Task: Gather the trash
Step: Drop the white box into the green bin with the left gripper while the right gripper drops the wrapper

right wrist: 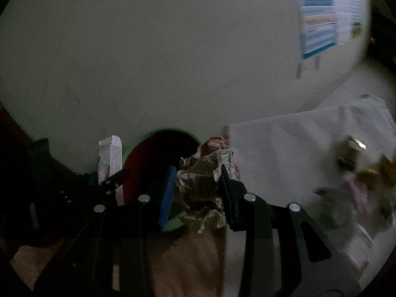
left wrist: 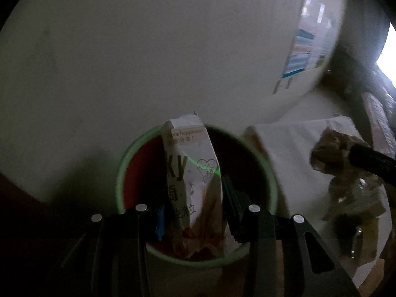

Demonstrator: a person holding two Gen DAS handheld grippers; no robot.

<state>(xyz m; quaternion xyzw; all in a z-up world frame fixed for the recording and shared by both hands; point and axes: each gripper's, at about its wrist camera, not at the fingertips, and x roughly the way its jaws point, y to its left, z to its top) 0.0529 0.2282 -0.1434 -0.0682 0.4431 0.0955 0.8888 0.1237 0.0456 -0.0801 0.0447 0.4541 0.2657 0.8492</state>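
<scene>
Trash was in both claws. Nearest in the left wrist view, the left gripper (left wrist: 191,212) was clenched on a flattened carton (left wrist: 191,173), held upright over the bin (left wrist: 123,173), its lower end down inside the rim. The carton looked light and thin-walled, already crushed, so it would buckle rather than resist; a pinch across its flat faces, as here, seemed the sound hold. In the right wrist view, the right gripper (right wrist: 198,190) was clenched on a crumpled wrapper (right wrist: 203,180), poised at the rim of the bin (right wrist: 131,148). The wrapper looked nearly weightless and springy, easy to squeeze anywhere but apt to slip out in a loose grip.

Only the left view looked down into the bin's red inside. Only the right view showed the carton (right wrist: 110,158) edge-on, with the left gripper around it. Farther off, more scraps (right wrist: 354,156) lay on a white sheet (right wrist: 284,148), too blurred to name.
</scene>
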